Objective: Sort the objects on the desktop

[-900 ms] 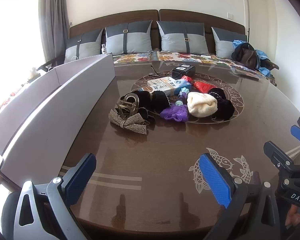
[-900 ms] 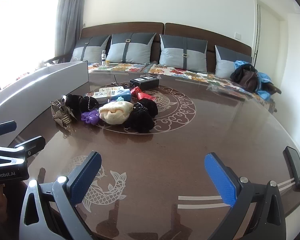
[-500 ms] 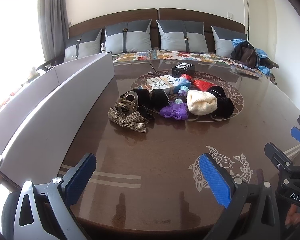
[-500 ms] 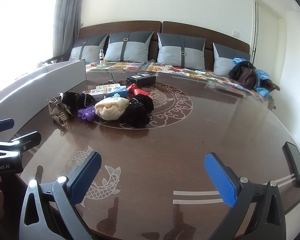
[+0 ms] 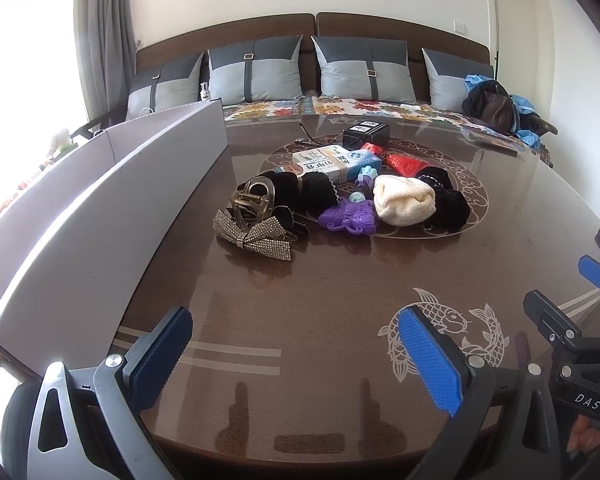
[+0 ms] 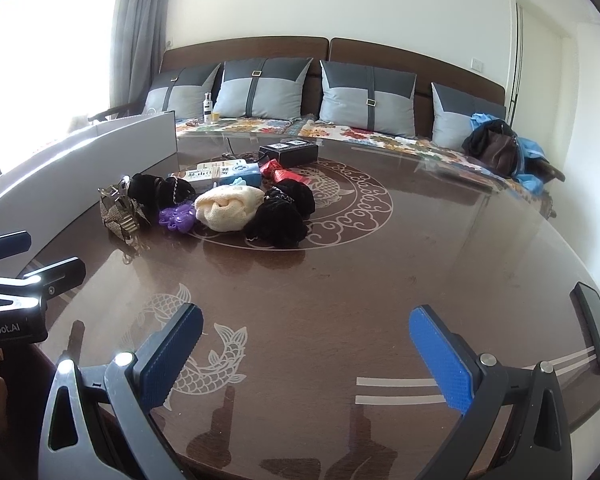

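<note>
A pile of small objects lies mid-table: a glittery bow clip [image 5: 256, 236], a clear claw clip [image 5: 253, 199], black velvet scrunchies [image 5: 300, 194], a purple plastic toy [image 5: 350, 219], a cream knitted piece [image 5: 404, 199], a blue-and-white box [image 5: 336, 163], a red packet [image 5: 404, 165] and a black box [image 5: 366, 131]. In the right wrist view the cream piece [image 6: 228, 206] and black scrunchies [image 6: 280, 216] sit left of centre. My left gripper [image 5: 296, 354] stands open over the near table edge, holding nothing. My right gripper [image 6: 316, 356] is open too, well short of the pile.
A long grey-white bin [image 5: 100, 208] runs along the table's left side. A dark phone [image 6: 596, 328] lies near the right edge. The round brown glass-topped table [image 5: 320, 288] has fish inlays. A sofa with grey cushions [image 5: 256, 68] and bags [image 5: 496, 104] stands behind.
Both views have shifted only slightly; the pile sits a little lower and nearer in the right wrist view. Both grippers stay open and nothing on the table has moved.
</note>
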### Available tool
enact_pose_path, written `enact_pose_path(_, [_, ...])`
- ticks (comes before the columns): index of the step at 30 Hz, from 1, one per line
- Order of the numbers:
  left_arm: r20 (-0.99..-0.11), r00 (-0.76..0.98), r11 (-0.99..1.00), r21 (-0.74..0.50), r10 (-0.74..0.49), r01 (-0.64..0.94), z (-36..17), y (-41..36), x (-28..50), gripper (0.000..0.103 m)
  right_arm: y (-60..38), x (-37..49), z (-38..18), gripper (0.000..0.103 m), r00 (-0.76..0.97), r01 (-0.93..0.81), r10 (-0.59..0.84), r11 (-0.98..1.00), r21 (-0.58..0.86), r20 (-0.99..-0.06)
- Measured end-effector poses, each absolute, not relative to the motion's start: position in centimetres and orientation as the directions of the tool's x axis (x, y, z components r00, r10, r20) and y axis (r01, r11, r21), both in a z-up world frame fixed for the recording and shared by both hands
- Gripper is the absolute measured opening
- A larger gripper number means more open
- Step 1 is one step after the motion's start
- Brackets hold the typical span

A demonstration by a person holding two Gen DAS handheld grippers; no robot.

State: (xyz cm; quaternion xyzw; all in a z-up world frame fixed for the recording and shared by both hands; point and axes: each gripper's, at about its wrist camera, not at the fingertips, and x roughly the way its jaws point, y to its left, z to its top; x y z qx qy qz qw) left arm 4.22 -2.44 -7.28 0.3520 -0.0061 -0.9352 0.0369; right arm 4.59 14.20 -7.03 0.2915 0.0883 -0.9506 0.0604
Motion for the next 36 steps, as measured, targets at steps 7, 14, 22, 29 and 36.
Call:
enact_pose_path(7, [-0.66,-0.748,-0.997,0.037,-0.075,0.067,-7.3,-2.44,4.19,0.103,14.06,4.59,-7.13,0.103,-0.822,0.169,-0.064,-0.976,-0.136,-0.566])
enact_pose_path(14, [-0.66,-0.748,-0.997,0.037,-0.076,0.068,-7.29,-2.46,4.18,0.103,13.86,4.56,-7.23,0.103,-0.822,0.171,-0.064,-0.976,-0.138,-0.566])
enact_pose_path(22, [-0.661,-0.747,-0.997,0.038,-0.077,0.07,-7.3,-2.46,4.18,0.103,13.66,4.5,-7.36,0.103,-0.821,0.175,-0.065,-0.975,-0.141,-0.568])
enact_pose_path(29, [-0.661,-0.746,-0.997,0.037,-0.079,0.072,-7.35,-2.53,4.13,0.103,13.76,4.43,-7.49,0.103,-0.817,0.174,-0.063,-0.975,-0.141,-0.573])
enact_pose_path(36, [-0.663,-0.744,-0.997,0.036,-0.079,0.074,-7.44,-2.63,4.1,0.103,13.74,4.4,-7.53,0.103,-0.817,0.174,-0.061,-0.974,-0.143,-0.574])
